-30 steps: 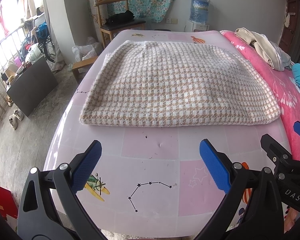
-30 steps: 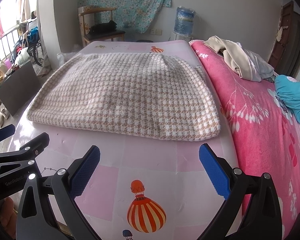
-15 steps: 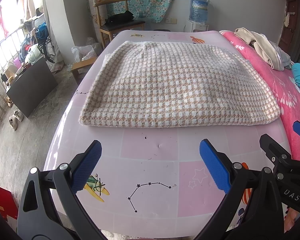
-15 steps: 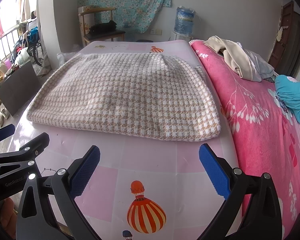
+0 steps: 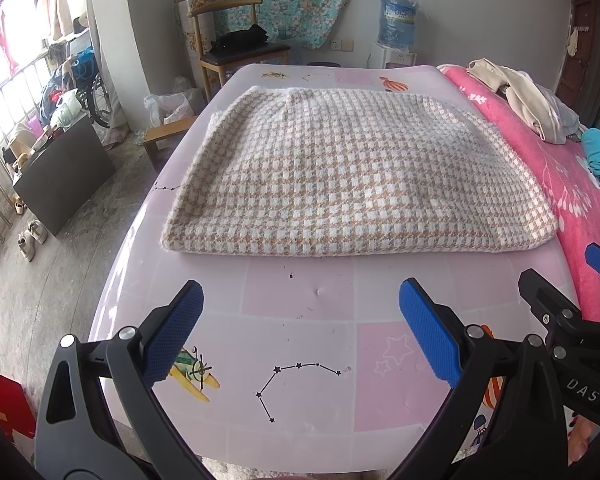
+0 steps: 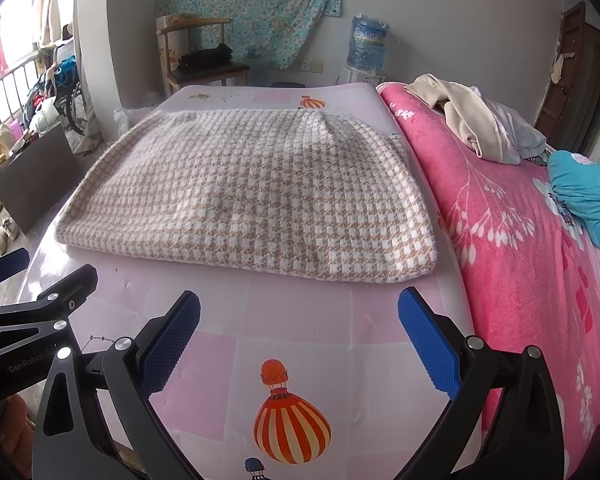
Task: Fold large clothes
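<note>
- Folded garment (image 5: 352, 176): beige-and-white houndstooth knit, lying flat in a thick rectangle; centre of the left wrist view, upper centre of the right wrist view (image 6: 256, 192). Near folded edge facing both grippers, well apart from the fingertips.
- Pink printed sheet (image 5: 300, 304): beneath the garment; constellation, aeroplane and star prints at lower centre of the left view, striped balloon print at lower centre of the right view (image 6: 236, 320).
- Left gripper (image 5: 300, 328): bottom of the left wrist view, jaws spread wide, nothing between the blue pads (image 5: 172, 336); above bare sheet. Also at the lower left edge of the right view (image 6: 40, 280).
- Right gripper (image 6: 298, 336): bottom of the right wrist view, jaws spread wide, holding nothing. Partly visible at the right edge of the left view (image 5: 560, 280).
- Pink floral blanket (image 6: 520, 248): right side, just beside the garment.
- Pile of pale clothes (image 6: 472, 120): upper right, on the blanket.
- Wooden chair (image 5: 236, 48): upper left, dark item on the seat.
- Water bottle (image 5: 396, 20): top, right of centre.
</note>
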Available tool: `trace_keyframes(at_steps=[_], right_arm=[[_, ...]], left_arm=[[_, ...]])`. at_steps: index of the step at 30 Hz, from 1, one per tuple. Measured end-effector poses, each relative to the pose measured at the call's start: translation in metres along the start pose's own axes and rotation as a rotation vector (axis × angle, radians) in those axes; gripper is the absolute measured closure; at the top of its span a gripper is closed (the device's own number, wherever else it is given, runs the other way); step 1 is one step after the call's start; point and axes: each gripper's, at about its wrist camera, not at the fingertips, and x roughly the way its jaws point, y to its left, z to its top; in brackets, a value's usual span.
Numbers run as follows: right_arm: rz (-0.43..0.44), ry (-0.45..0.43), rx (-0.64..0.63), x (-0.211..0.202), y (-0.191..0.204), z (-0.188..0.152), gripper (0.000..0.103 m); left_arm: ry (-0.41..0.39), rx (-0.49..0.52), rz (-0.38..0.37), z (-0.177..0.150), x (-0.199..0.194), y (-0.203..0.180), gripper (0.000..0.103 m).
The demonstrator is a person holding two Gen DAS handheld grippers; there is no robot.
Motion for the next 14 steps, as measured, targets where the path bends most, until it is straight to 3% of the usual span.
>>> trace_keyframes(at_steps=[14], right_arm=[[-0.001,0.0,0.0,-0.0008,-0.0006,-0.0007,0.006]], left_arm=[[0.0,0.0,-0.001,-0.0003,-0.0006,0.0001,0.008]])
